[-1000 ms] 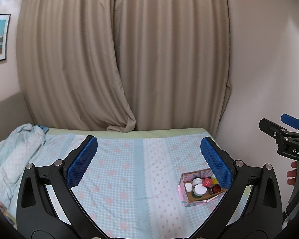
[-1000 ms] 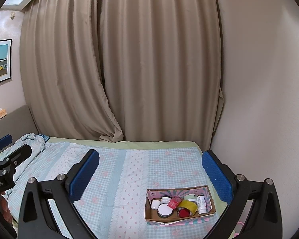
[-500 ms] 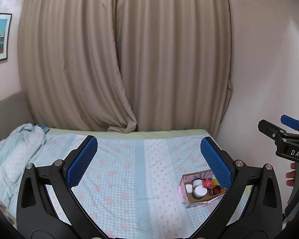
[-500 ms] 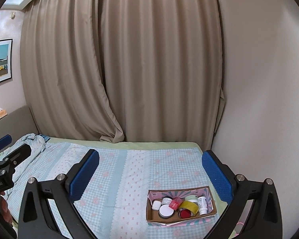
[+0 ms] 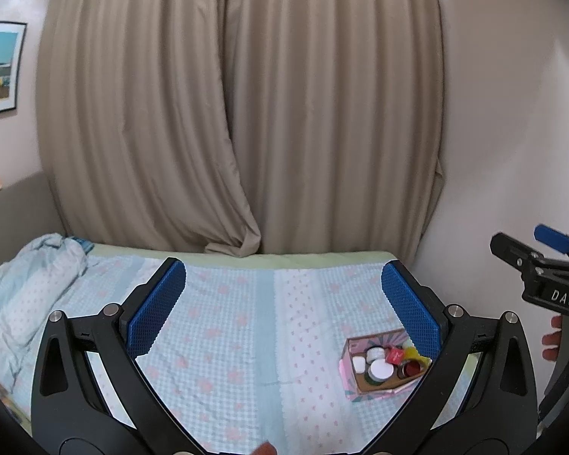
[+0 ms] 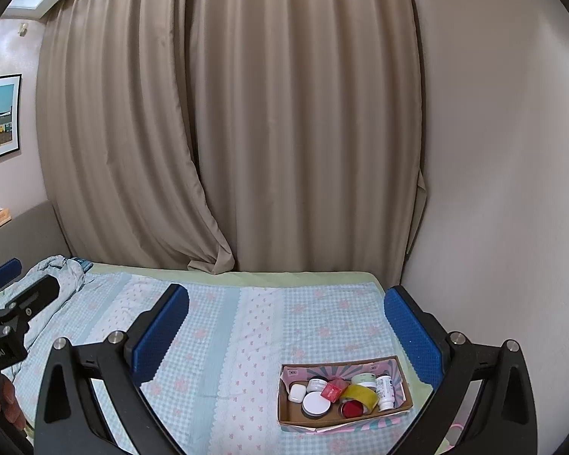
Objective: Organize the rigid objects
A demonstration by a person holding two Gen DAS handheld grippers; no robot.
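Note:
A shallow cardboard box point(image 6: 406, 383) sits on the bed near its right edge; it also shows in the left wrist view point(image 5: 351, 345). It holds several small items: white jars point(image 6: 316, 403), a red packet point(image 6: 332, 391), a yellow tape roll point(image 6: 360, 394), a red lid point(image 6: 352, 409), a white bottle point(image 6: 384, 386). My left gripper point(image 5: 284, 303) is open and empty, held high above the bed. My right gripper point(image 6: 286, 326) is open and empty, above and behind the box.
The bed point(image 6: 227, 333) has a blue checked sheet with pink flowers. A crumpled blanket point(image 5: 26, 295) lies at the left. Beige curtains point(image 6: 246, 132) hang behind. A bare wall point(image 6: 493, 189) stands at the right. A framed picture point(image 6: 0, 117) hangs on the left wall.
Both grippers have risen and pulled back slightly; the box looks smaller and lower in both views. Both stay open.

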